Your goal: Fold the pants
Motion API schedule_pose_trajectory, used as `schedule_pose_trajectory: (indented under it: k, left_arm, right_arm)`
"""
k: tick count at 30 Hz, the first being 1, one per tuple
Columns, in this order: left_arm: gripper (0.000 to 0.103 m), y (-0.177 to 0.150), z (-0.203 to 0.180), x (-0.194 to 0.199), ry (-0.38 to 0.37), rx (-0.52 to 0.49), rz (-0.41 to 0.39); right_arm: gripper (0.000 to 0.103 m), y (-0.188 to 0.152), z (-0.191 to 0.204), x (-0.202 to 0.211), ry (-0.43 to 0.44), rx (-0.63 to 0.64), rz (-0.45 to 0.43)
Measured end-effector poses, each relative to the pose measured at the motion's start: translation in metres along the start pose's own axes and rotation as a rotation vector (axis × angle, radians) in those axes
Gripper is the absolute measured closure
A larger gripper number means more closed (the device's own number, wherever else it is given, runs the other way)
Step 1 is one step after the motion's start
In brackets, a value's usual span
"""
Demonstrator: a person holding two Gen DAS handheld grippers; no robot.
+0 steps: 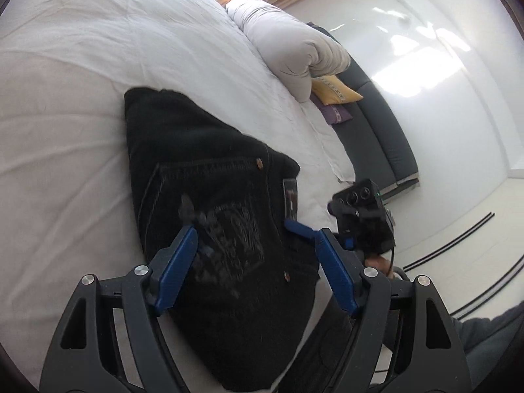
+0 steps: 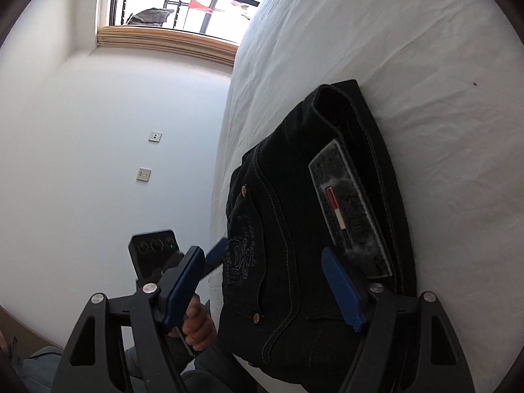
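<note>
Item: one pair of black denim pants (image 1: 209,203), folded into a thick bundle, lying on a white wrinkled bed sheet (image 1: 82,104) near the bed's edge. Long axis runs from the near edge away across the bed. In the right wrist view the grey brand patch (image 2: 352,209) on the waistband lies along the side towards the bed's middle, and an embroidered back pocket (image 2: 242,255) faces up. Three copper rivets are visible.

Surroundings: one rolled grey-white duvet (image 1: 288,49); one yellow cushion (image 1: 337,90) and one purple cushion (image 1: 334,113) on a dark grey bench (image 1: 380,131); one barred window with a wooden frame (image 2: 170,42); two wall sockets (image 2: 144,174). Nothing lies on top of the pants.

Grippers: two, black with blue fingers. Left gripper (image 1: 255,232) hovers over the near part of the bundle, jaws wide apart, gripping nothing. Right gripper (image 2: 262,255) likewise spread wide over the bundle, its pads not pressing the cloth.
</note>
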State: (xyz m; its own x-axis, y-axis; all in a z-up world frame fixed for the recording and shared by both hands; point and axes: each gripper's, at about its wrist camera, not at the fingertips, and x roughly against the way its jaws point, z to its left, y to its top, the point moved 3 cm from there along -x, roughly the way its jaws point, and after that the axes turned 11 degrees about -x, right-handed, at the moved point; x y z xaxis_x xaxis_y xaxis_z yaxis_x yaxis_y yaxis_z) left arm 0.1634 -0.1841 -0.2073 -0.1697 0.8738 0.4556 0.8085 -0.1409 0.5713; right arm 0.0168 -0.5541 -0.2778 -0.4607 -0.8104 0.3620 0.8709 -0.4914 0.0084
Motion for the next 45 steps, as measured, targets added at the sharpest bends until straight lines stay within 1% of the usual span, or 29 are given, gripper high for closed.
schedule_pose_trajectory:
  k: [3, 4, 6, 8, 9, 10, 11, 13, 15, 16, 18, 20, 22, 23, 24, 25, 26, 27, 29, 30, 31, 32, 33, 35, 37, 39, 41, 43, 45]
  left_arm:
    - [0.03, -0.033, -0.013, 0.008, -0.031, -0.009, 0.036]
    - [0.03, -0.041, -0.02, 0.011, -0.057, -0.016, 0.054]
    - [0.03, -0.051, -0.034, 0.017, -0.081, -0.04, 0.085]
    - [0.029, -0.056, -0.046, 0.024, -0.111, -0.069, 0.109]
    - [0.029, -0.055, -0.047, 0.027, -0.099, -0.073, 0.115]
    - [0.029, -0.054, -0.042, 0.03, -0.06, -0.064, 0.103]
    - [0.029, -0.053, -0.033, 0.035, -0.028, -0.043, 0.08]
    - [0.026, -0.046, -0.009, 0.04, 0.03, 0.036, 0.044]
    - [0.026, -0.037, 0.009, 0.035, 0.069, 0.092, 0.048]
    - [0.026, -0.033, 0.016, 0.031, 0.1, 0.099, 0.061]
    - [0.026, -0.027, 0.026, 0.022, 0.146, 0.096, 0.089]
    - [0.026, -0.021, 0.031, 0.012, 0.167, 0.104, 0.108]
    - [0.026, -0.016, 0.032, 0.001, 0.202, 0.09, 0.143]
    - [0.026, -0.011, 0.032, -0.004, 0.223, 0.08, 0.156]
    - [0.027, -0.008, 0.031, -0.01, 0.245, 0.067, 0.176]
    - [0.029, -0.005, 0.029, -0.016, 0.267, 0.047, 0.205]
    - [0.038, -0.002, 0.027, -0.02, 0.282, 0.028, 0.222]
    - [0.039, -0.001, 0.026, -0.024, 0.302, 0.022, 0.237]
    - [0.046, 0.006, 0.022, -0.033, 0.331, 0.031, 0.245]
    - [0.047, 0.006, 0.02, -0.033, 0.346, 0.026, 0.245]
    - [0.049, 0.006, 0.017, -0.033, 0.359, 0.016, 0.243]
    - [0.052, 0.006, 0.014, -0.034, 0.372, 0.001, 0.241]
    - [0.054, 0.006, 0.009, -0.035, 0.386, -0.017, 0.238]
    - [0.063, 0.007, 0.003, -0.034, 0.401, -0.043, 0.224]
    - [0.069, 0.011, -0.008, -0.035, 0.405, -0.062, 0.212]
    - [0.072, 0.014, -0.013, -0.03, 0.397, -0.067, 0.194]
    - [0.076, 0.019, -0.02, -0.024, 0.392, -0.074, 0.175]
    - [0.077, 0.024, -0.024, -0.015, 0.387, -0.084, 0.156]
    - [0.077, 0.034, -0.03, -0.004, 0.407, -0.099, 0.132]
  right_arm:
    - [0.026, -0.005, -0.006, 0.011, 0.001, -0.006, 0.019]
    - [0.026, -0.007, -0.007, 0.017, 0.001, -0.003, 0.021]
    - [0.024, -0.011, -0.004, 0.03, -0.006, 0.019, 0.011]
    - [0.022, -0.014, 0.0, 0.047, -0.005, 0.041, -0.017]
    - [0.022, -0.013, 0.003, 0.055, -0.007, 0.049, -0.039]
    - [0.021, -0.01, 0.005, 0.063, -0.017, 0.056, -0.065]
    - [0.02, -0.007, 0.005, 0.069, -0.046, 0.062, -0.089]
    - [0.019, 0.002, 0.003, 0.075, -0.097, 0.064, -0.111]
    - [0.019, 0.012, -0.001, 0.072, -0.12, 0.051, -0.102]
    - [0.019, 0.017, -0.003, 0.066, -0.143, 0.05, -0.089]
    - [0.019, 0.026, -0.012, 0.05, -0.195, 0.036, -0.057]
    - [0.019, 0.032, -0.019, 0.032, -0.242, 0.025, -0.024]
    - [0.019, 0.033, -0.015, 0.022, -0.265, 0.061, -0.016]
    - [0.02, 0.033, -0.011, 0.017, -0.274, 0.079, -0.011]
    - [0.024, 0.032, -0.008, 0.011, -0.291, 0.095, 0.001]
    - [0.026, 0.031, -0.007, 0.006, -0.325, 0.111, 0.009]
    - [0.026, 0.03, -0.005, 0.001, -0.359, 0.131, 0.012]
    - [0.027, 0.029, -0.003, -0.001, -0.38, 0.145, 0.012]
    - [0.034, 0.027, -0.003, -0.005, -0.421, 0.149, 0.004]
    - [0.043, 0.026, -0.002, -0.006, -0.46, 0.156, -0.003]
    - [0.05, 0.025, -0.001, -0.006, -0.5, 0.17, -0.011]
    - [0.052, 0.023, 0.0, -0.006, -0.522, 0.177, -0.017]
    - [0.056, 0.021, 0.001, -0.004, -0.533, 0.18, -0.025]
    - [0.062, 0.016, 0.005, -0.004, -0.566, 0.195, -0.044]
    - [0.074, 0.012, 0.014, -0.004, -0.598, 0.223, -0.063]
    - [0.079, 0.006, 0.023, -0.004, -0.622, 0.255, -0.085]
    - [0.082, 0.001, 0.034, -0.001, -0.656, 0.307, -0.104]
    - [0.083, -0.007, 0.048, -0.002, -0.688, 0.368, -0.119]
    - [0.083, -0.011, 0.064, -0.004, -0.698, 0.421, -0.13]
